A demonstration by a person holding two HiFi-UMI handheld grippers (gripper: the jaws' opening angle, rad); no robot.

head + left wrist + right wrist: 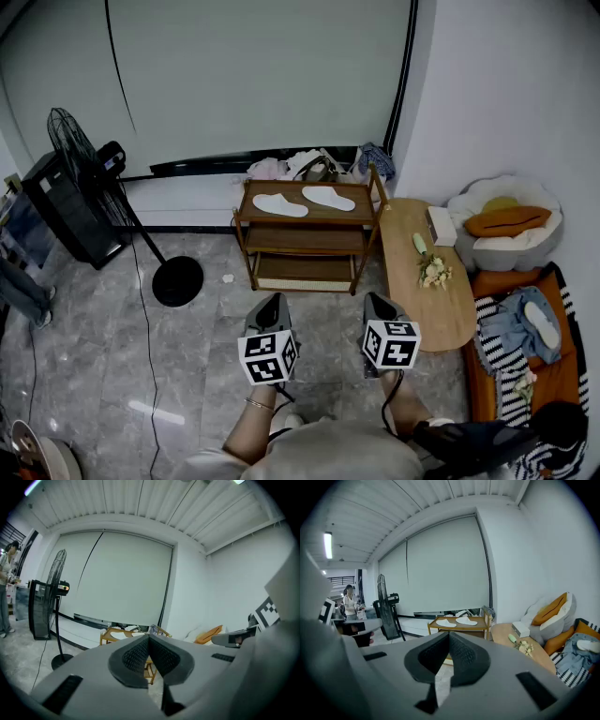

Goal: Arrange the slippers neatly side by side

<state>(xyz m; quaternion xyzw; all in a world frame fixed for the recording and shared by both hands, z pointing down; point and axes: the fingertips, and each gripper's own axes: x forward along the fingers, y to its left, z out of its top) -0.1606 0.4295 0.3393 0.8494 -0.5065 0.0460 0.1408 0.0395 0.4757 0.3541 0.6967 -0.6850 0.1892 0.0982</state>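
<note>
Two white slippers lie on the top shelf of a wooden trolley [361, 217]: the left slipper [279, 204] and the right slipper [328, 198], a small gap between them, both angled. In the right gripper view they show as left slipper [446, 623] and right slipper [466, 620]. My left gripper [271, 305] and right gripper [379, 305] hang side by side in front of the trolley, well short of it. Both are shut with nothing between the jaws. The left gripper [149, 637] and right gripper [449, 634] each show their tips meeting.
A standing fan [89, 164] and a black unit [61, 211] stand at the left. A low oval table [427, 277] with a tissue box and flowers lies right of the trolley, with cushions and a sofa [525, 328] beyond. Clothes are heaped behind the trolley. A person [349, 603] stands far left.
</note>
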